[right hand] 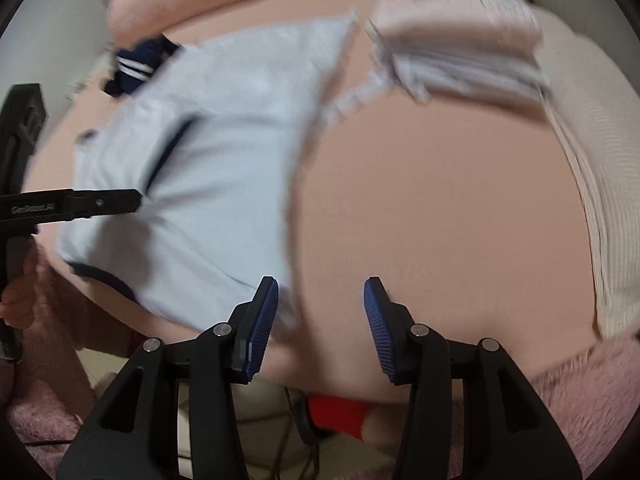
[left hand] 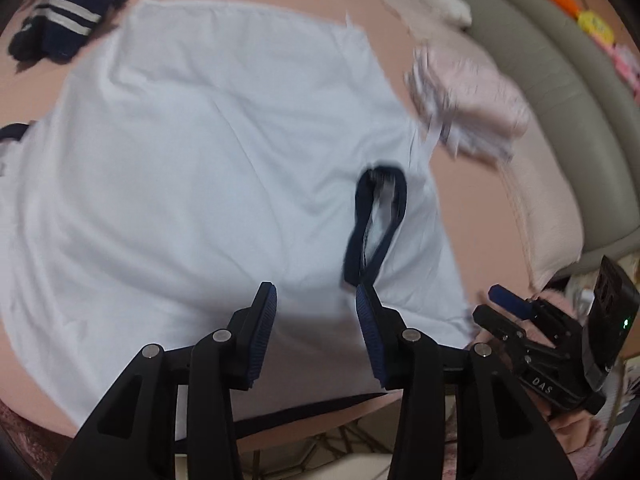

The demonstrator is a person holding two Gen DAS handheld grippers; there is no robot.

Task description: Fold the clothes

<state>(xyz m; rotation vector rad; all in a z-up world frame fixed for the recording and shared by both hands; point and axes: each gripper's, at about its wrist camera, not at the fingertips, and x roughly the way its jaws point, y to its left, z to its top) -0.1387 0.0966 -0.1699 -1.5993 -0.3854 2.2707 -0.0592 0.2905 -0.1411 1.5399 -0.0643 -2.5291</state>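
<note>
Left gripper and right gripper, both released, hover over the white cotton shirt's near edge; bare pink bedsheet lies rightward.

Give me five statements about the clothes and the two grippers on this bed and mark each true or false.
1. The white garment lies spread on the pink bed sheet. True.
2. The left gripper is clamped on the white garment. False: its jaws stand apart with nothing pinched between them.
3. A dark navy piece with white stripes lies beyond the far corner of the white garment. True.
4. The right gripper holds a red sock. False: its jaws are open and empty, above the sheet beside the garment's edge.
5. The folded pinkish clothes sit on top of the white garment. False: they lie beside it on the bed.
</note>
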